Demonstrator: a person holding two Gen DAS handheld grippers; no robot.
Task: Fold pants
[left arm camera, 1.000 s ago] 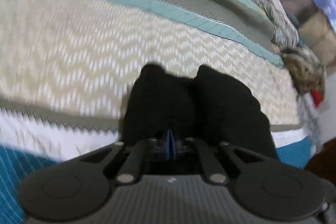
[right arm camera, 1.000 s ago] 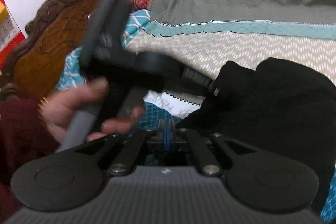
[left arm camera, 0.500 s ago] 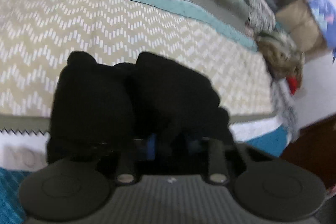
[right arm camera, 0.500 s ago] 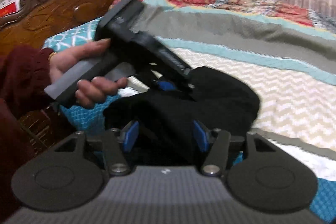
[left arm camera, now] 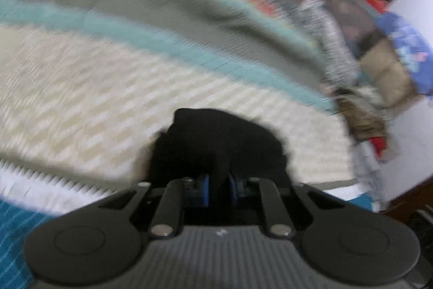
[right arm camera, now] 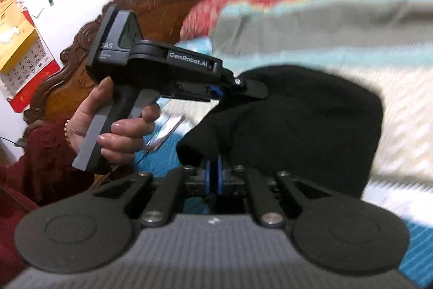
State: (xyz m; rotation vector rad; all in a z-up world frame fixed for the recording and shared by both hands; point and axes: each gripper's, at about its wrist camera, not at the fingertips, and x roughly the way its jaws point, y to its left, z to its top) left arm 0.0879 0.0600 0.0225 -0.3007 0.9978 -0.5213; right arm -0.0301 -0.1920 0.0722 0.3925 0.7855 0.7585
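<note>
1. Left-wrist view: I see the left gripper (left arm camera: 218, 188) with its blue pads (left arm camera: 204, 190) drawn close together, pinching a narrow fold of the black pants (left arm camera: 219, 142) between them.
2. From that pinch the pants bunch forward of the fingers as a dark mound, lying over the cream chevron band of the bedspread (left arm camera: 81, 99). Much of this frame is smeared by motion blur.
3. Beyond the cream band, the bedspread shows a teal stripe, then a grey band. A heap of mixed fabrics (left arm camera: 362, 121) sits at the right edge of the bed.
4. Right-wrist view: the right gripper (right arm camera: 213, 175) has just been closing; its blue pads (right arm camera: 207, 178) now stand almost together, and the lower hem of the pants (right arm camera: 297, 121) is nipped between them.
5. In the same view I see the left gripper (right arm camera: 250, 88) from the side, held by a hand (right arm camera: 119, 118) in a dark red sleeve (right arm camera: 40, 161). Its tip is buried in the upper left edge of the pants.
6. The pants hang as one dark bundle between the two grippers, in front of the striped bedspread (right arm camera: 324, 26).
7. Further out, at the left, a carved wooden headboard (right arm camera: 81, 67) stands against a white wall, with a calendar (right arm camera: 24, 50) hung on it.
</note>
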